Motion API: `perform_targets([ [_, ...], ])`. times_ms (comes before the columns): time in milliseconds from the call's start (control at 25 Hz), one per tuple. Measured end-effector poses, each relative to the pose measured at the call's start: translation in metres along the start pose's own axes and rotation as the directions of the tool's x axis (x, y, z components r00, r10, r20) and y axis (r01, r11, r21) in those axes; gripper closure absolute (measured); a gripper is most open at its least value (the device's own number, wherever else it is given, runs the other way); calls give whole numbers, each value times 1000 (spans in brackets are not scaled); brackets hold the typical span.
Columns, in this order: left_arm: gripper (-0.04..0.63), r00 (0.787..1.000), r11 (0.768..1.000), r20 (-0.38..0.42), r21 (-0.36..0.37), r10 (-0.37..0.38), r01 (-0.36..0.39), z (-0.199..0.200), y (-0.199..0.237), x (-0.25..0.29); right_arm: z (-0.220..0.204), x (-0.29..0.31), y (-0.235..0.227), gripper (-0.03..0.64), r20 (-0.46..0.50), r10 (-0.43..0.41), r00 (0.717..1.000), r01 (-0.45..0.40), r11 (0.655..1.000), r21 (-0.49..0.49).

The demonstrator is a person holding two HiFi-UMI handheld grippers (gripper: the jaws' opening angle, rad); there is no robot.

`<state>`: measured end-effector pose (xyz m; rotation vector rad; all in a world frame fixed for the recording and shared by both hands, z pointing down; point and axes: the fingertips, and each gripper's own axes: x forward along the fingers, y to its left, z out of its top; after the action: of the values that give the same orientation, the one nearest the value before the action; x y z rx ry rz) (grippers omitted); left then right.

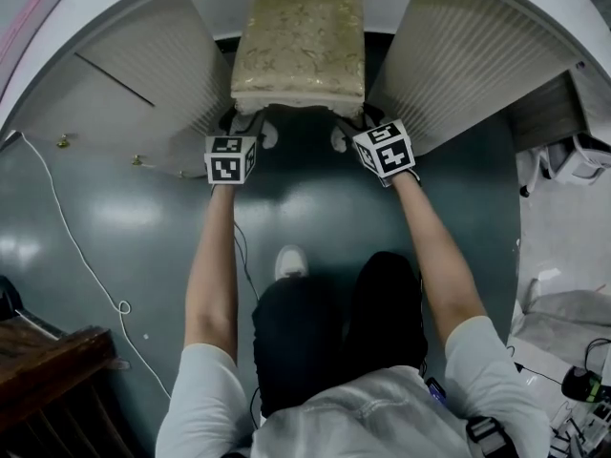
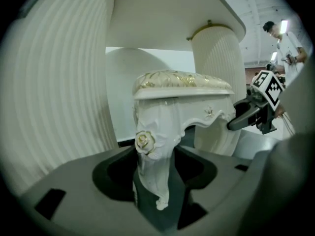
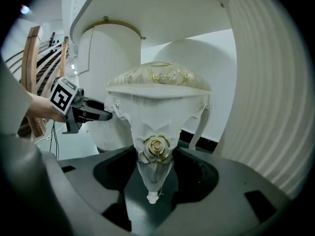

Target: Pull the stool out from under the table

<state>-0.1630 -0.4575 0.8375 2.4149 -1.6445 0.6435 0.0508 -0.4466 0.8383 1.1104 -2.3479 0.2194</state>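
Pale sleeves and dark trousers fill the near edge of the head view. The person crouches on a glossy grey-green floor (image 1: pixel 115 218), and a white shoe (image 1: pixel 291 260) shows between the bare forearms. A thin white cable (image 1: pixel 76 246) trails across the floor at the left.

Both arms reach forward side by side. The left gripper (image 1: pixel 246 124) meets the stool's near left corner and the right gripper (image 1: pixel 349 128) its near right corner, with their marker cubes facing up.

In the left gripper view, the left gripper (image 2: pixel 155 181) has its fingers clasped on a carved white front leg (image 2: pixel 152 171). They close on either side of it just below a moulded rose (image 2: pixel 144 141). The right gripper view shows the same hold: the right gripper (image 3: pixel 153 176) has its fingers clenched round the other front leg (image 3: pixel 155 168), level with a gilt-edged rose (image 3: pixel 156 145). Each view also shows the other gripper at the opposite corner.

The stool (image 1: pixel 301 46) has a white frame and a cream seat patterned in gold. It stands upright on the floor between two fluted white pedestals (image 1: pixel 143 74) (image 1: pixel 468 55). The white worktop (image 2: pixel 162 14) overhangs it from above.

Far off, a person in white (image 2: pixel 288 38) stands at the right of the left gripper view.
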Motion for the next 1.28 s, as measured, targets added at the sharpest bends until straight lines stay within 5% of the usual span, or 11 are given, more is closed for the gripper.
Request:
perform_targets([
  [1280, 371, 997, 994, -36, -85, -72, 68, -71, -110, -139, -87, -109, 68, 359, 24, 39, 999, -38, 998, -40],
])
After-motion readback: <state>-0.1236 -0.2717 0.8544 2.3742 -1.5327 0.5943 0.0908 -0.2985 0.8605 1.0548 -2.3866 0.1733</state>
